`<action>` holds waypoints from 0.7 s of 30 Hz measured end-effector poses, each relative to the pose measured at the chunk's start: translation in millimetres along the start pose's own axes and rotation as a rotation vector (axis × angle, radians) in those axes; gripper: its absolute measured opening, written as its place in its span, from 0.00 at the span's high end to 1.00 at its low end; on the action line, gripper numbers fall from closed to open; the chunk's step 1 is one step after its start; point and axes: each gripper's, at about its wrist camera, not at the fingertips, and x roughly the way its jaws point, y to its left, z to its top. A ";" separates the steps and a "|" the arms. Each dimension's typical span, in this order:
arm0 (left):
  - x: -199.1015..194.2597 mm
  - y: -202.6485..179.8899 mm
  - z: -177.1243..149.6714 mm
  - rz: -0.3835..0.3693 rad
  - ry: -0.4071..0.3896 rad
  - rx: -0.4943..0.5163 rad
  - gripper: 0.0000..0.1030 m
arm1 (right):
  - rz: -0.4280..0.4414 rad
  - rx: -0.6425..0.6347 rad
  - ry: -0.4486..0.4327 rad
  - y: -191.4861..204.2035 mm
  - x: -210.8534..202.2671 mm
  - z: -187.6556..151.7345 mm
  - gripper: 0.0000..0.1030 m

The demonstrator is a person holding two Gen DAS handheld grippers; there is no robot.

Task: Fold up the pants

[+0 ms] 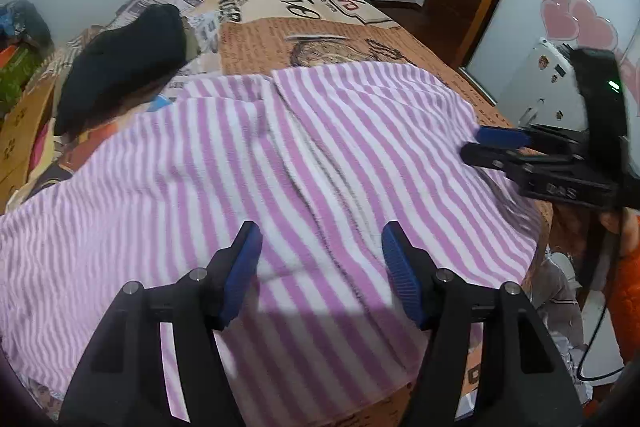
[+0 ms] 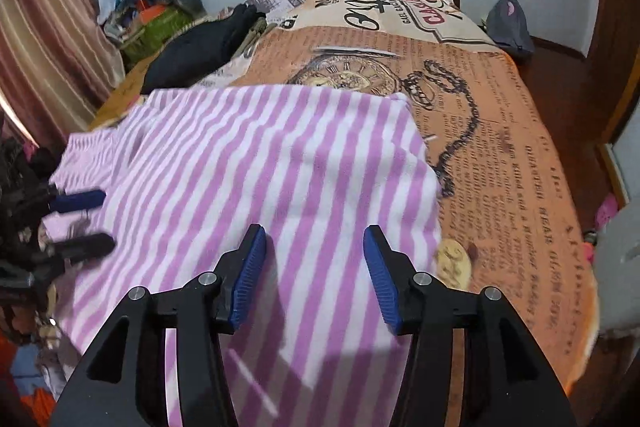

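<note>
Beneath both grippers, striped pants (image 1: 248, 163) lie spread on the bedspread (image 2: 500, 147).
Left gripper (image 1: 320, 267) and right gripper (image 2: 316, 271) hover with jaws apart, holding nothing; closing here mid-panel would likely pinch one layer and skew the fold.

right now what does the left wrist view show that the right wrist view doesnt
Only the left wrist view shows the heart-patterned door and the white appliance beside the bed. Only the right wrist view shows the striped curtain and the bedspread's pocket-watch chain print. Both show the pink striped pants lying flat on the bed, the black garment behind them, and both tongs open, empty.
</note>
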 end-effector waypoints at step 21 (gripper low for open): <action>-146.2 168.6 -70.3 0.280 -0.259 -0.341 0.30 | 0.074 -0.221 -0.238 131.2 -60.4 42.0 0.47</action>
